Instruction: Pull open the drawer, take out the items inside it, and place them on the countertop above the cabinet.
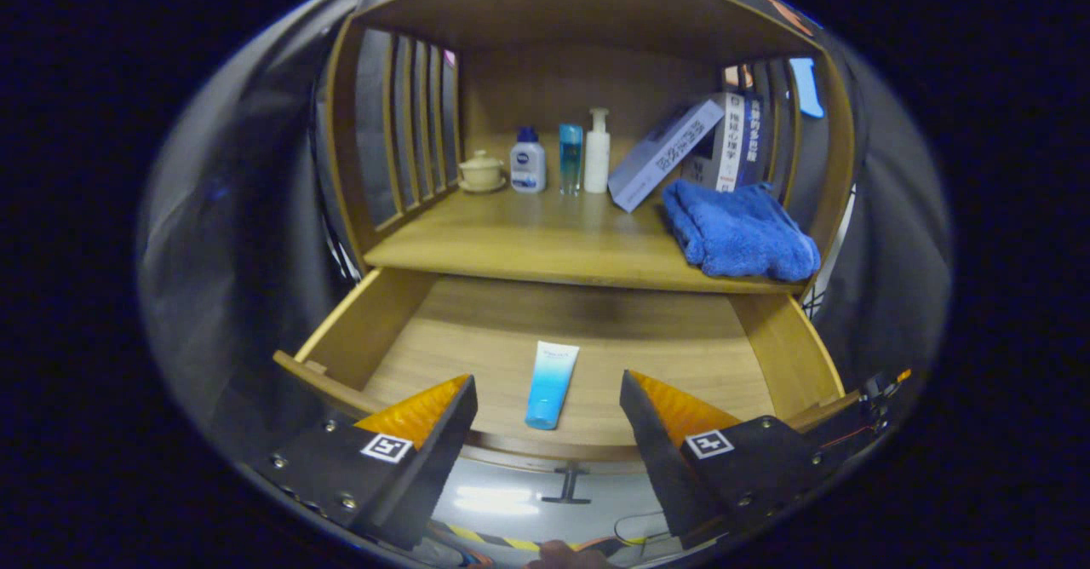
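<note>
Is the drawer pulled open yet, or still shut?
Open. The drawer is pulled out, its wooden floor exposed, with a blue tube lying inside. The gripper hovers above with fingers spread, holding nothing.

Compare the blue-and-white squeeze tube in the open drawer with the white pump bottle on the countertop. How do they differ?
The blue-and-white squeeze tube lies flat in the wooden drawer, between the open gripper fingers; the white pump bottle stands upright on the countertop. The tube is flat and two-toned; the bottle is rounded and plain white. Both look like toiletry containers.

We note the desk carries a lidded cup, three bottles, books and a blue towel; the open drawer holds a tube.
</note>
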### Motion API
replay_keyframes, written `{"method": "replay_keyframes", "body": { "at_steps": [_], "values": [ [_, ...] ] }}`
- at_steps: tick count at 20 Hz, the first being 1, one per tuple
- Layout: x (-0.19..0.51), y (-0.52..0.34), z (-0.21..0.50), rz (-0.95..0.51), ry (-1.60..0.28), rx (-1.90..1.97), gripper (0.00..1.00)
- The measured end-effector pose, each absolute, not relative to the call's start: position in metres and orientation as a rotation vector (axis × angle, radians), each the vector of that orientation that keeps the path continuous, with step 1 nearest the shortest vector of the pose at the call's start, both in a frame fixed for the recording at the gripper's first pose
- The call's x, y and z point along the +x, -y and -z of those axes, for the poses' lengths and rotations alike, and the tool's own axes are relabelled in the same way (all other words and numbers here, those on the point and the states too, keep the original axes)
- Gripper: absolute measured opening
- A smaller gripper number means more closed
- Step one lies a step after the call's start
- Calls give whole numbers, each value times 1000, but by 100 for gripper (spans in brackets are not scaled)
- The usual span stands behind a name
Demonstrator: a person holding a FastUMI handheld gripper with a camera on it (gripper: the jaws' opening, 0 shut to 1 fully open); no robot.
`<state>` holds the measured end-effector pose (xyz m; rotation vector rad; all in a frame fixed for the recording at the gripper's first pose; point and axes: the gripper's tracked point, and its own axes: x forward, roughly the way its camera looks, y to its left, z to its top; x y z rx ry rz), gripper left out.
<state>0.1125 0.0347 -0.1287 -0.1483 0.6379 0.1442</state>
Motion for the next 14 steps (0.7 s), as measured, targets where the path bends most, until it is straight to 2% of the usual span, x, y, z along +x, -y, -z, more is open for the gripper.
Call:
{"method": "replay_keyframes", "body": {
  "at_steps": [4,7,14],
  "values": [
    [133,-58,157,-233,-819,-55,100],
    [146,-53,172,-146,-929,-49,100],
    [174,-56,220,-84,-1096,-84,100]
  ]
}}
